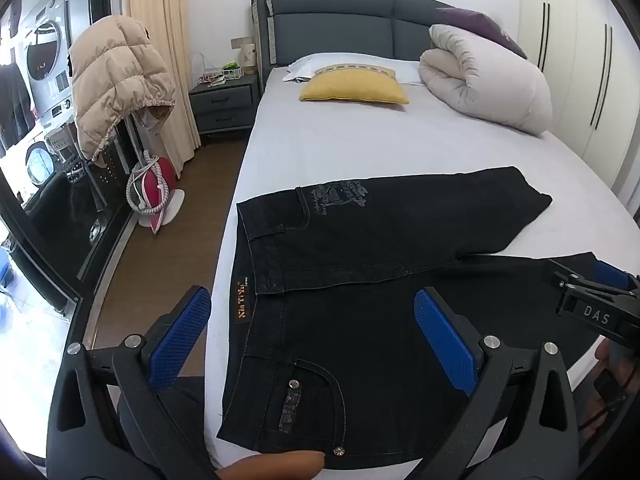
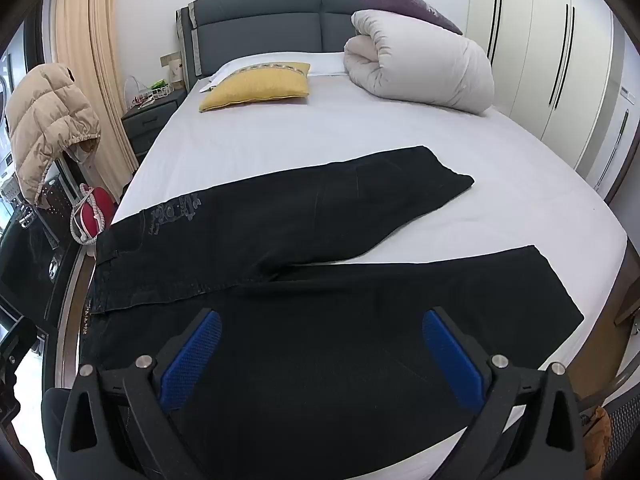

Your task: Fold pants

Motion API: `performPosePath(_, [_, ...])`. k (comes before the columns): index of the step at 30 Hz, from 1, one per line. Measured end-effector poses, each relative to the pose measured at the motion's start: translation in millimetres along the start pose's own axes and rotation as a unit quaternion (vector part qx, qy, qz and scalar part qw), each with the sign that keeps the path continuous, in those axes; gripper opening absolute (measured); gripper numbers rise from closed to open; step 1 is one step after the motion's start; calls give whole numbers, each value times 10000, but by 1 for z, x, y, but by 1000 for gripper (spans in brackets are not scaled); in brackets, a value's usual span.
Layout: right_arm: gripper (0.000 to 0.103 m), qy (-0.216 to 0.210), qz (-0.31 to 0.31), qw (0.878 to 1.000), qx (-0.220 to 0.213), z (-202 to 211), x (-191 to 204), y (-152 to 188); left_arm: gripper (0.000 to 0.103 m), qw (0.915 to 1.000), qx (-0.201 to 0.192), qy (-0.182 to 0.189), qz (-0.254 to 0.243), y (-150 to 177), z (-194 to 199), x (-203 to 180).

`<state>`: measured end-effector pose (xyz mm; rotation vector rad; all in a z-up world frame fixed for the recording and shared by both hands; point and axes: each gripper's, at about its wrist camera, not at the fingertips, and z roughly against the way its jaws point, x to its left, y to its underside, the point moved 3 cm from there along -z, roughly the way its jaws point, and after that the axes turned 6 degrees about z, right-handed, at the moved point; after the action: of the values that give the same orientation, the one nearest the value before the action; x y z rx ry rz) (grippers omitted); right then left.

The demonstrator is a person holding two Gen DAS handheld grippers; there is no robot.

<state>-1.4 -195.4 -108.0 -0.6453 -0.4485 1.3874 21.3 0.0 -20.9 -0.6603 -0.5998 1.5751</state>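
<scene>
1. Black jeans (image 1: 360, 240) are lying flat across the frame's lower half on the white bed (image 1: 360, 152), legs splaying rightward, ready for folding.
2. Left gripper (image 1: 312, 344) is hovering over the waistband, jaws wide, holding nothing.
3. Right gripper (image 2: 322, 360) is hovering over the near leg, likewise agape and empty.

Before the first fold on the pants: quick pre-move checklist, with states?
1. Left claw open, nothing gripped: ok.
2. Right claw open, nothing gripped: ok.
3. Black pants lie spread on the bed sheet, legs splayed apart: ok.
4. Waistband lies flat: not ok, one flap is turned over.
5. Fold area free of the yellow pillow and rolled duvet: ok, both lie near the headboard.
6. Near leg's edge fully on the bed: cannot tell.
</scene>
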Motion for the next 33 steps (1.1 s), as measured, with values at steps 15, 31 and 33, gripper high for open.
performPosePath(15, [103,-16,0,10000,22,0,1,2,103,10000,9,-7,-5,0,0,1])
performPosePath(31, [103,-9,20,10000,63,-3,3,4,103,10000,16,-26,-22,0,0,0])
performPosePath(33, [103,-11,19,10000,67,-3,3,4,103,10000,18,-21,-24,0,0,-1])
